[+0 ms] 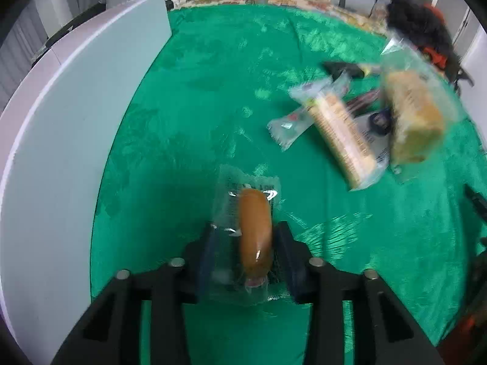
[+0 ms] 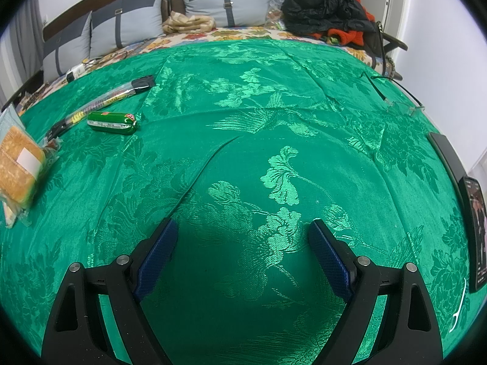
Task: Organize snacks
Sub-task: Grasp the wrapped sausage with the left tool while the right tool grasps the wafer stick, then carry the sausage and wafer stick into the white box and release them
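Clear-wrapped, the brown sausage roll (image 1: 255, 231) lies on the green cloth (image 1: 213, 91) with its long axis along the left gripper (image 1: 246, 249), whose jaws pinch its sides, while the right gripper (image 2: 243, 255) gapes empty, well apart from the snacks.

Green bedspread (image 2: 274, 97): wrapped snacks (image 1: 344, 127), phone (image 2: 476, 231).

even, fairly bright indoor light. the shiny green patterned bedspread (image 2: 274, 97) gleams in patches, with a soft shadow at lower centre of the right view. left view is motion-blurred, worst on the clear-wrapped snack packets (image 1: 365, 121) at right. fisheye bending, dark corners.
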`<state>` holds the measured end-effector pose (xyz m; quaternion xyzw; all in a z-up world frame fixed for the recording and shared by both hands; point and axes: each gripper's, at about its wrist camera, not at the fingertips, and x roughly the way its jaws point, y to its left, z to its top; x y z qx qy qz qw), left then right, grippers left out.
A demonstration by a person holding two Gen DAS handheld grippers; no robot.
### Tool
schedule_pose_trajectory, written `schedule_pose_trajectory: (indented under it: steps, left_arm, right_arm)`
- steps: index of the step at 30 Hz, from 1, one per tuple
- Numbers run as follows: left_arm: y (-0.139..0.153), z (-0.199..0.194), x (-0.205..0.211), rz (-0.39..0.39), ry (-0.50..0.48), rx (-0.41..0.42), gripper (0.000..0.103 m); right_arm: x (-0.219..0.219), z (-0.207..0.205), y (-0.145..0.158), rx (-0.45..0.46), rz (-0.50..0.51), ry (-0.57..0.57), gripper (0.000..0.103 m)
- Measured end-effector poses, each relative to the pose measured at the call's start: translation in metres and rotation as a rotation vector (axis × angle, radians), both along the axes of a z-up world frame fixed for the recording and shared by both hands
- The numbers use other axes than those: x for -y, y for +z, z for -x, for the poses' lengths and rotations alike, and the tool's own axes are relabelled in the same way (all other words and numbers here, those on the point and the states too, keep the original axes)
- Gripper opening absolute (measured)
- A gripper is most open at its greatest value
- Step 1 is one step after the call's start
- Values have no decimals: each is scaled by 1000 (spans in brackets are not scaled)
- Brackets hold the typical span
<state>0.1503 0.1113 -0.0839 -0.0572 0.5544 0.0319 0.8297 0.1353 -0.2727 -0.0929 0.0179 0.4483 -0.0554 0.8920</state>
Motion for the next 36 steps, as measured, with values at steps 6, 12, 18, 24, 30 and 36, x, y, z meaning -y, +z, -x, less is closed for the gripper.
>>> schedule_pose_trajectory:
  steps: [6, 12, 18, 24, 30, 36]
  left_arm:
    - [3, 33, -16, 64, 80, 91, 36]
    - [15, 55, -25, 125, 97, 156, 36]
    - [20, 55, -33, 201, 128, 182, 36]
    - [32, 75, -52, 272, 168, 210, 36]
    - [40, 90, -60, 303, 162, 239, 36]
    - [55, 100, -66, 357, 156, 275, 36]
  right_arm:
    - [0, -1, -1, 0, -6, 3, 92]
    - [-22, 7, 10, -73, -181, 120, 89]
    - [-190, 33, 51, -165, -389, 659, 87]
    - [-298, -23, 41, -160, -174, 726, 83]
    - [-307, -63, 13, -294, -56, 670, 30]
    - [-277, -54, 38, -302, -193, 625, 30]
